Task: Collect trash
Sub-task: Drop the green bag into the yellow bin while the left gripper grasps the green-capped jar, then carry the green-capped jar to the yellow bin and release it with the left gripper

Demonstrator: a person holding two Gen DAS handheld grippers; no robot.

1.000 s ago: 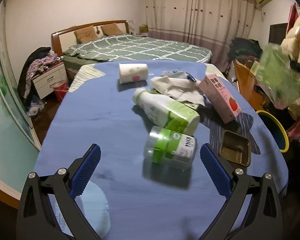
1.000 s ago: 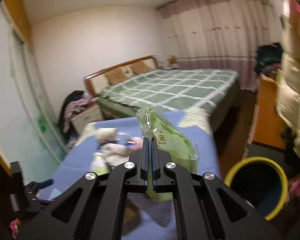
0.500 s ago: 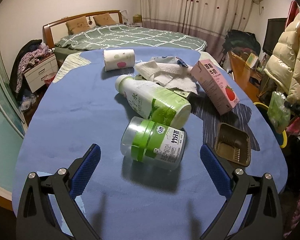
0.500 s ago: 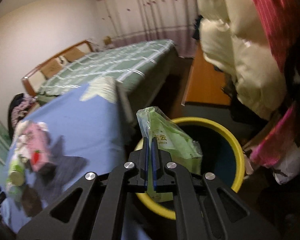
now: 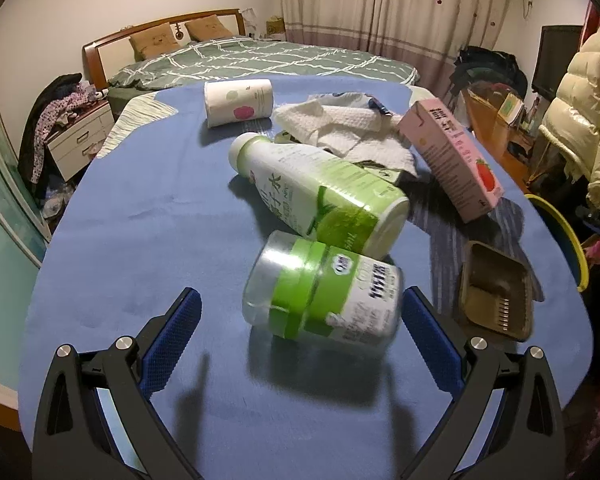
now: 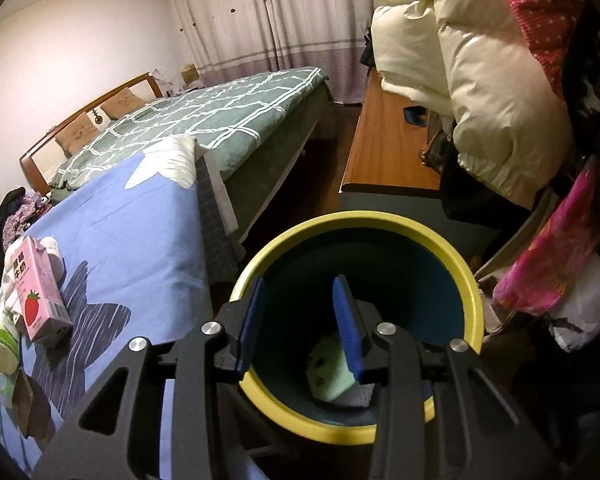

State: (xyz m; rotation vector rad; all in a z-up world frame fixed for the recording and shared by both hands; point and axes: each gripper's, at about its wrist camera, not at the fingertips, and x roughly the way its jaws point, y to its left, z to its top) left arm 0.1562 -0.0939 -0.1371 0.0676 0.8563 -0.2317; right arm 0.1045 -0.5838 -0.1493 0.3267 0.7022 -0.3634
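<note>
Hovering over a yellow-rimmed bin (image 6: 452,254), the right gripper (image 6: 298,322) has its blue-padded jaws parted and empty. At the bottom of the bin's dark interior lies a pale green wrapper (image 6: 328,372), partly hidden behind one finger. The bin stands on the floor just beside the edge of a table covered in a blue cloth (image 6: 140,216).

The left gripper (image 5: 298,340) is spread wide and grasps nothing; it is low over the near end of the blue cloth. Between its pads lies a clear plastic jar (image 5: 320,292) on its side, with a green and white label, touching neither pad. Just beyond the jar, and touching it, lies a larger white and green drink bottle (image 5: 320,196), also on its side, its cap pointing away. To the right of the jar sits a small brown tray (image 5: 494,296). Beyond the tray, a pink strawberry milk carton (image 5: 452,156) lies tilted. Behind the bottle is a crumpled white paper towel (image 5: 340,128), and farther still a toppled white cup (image 5: 238,102) with a pink spot.

Past the far end of the table stands a bed with a green checked quilt (image 5: 260,62) and a wooden headboard. Pale striped curtains (image 5: 380,12) hang behind it. A cream puffer coat (image 6: 480,80) hangs near the bin.
</note>
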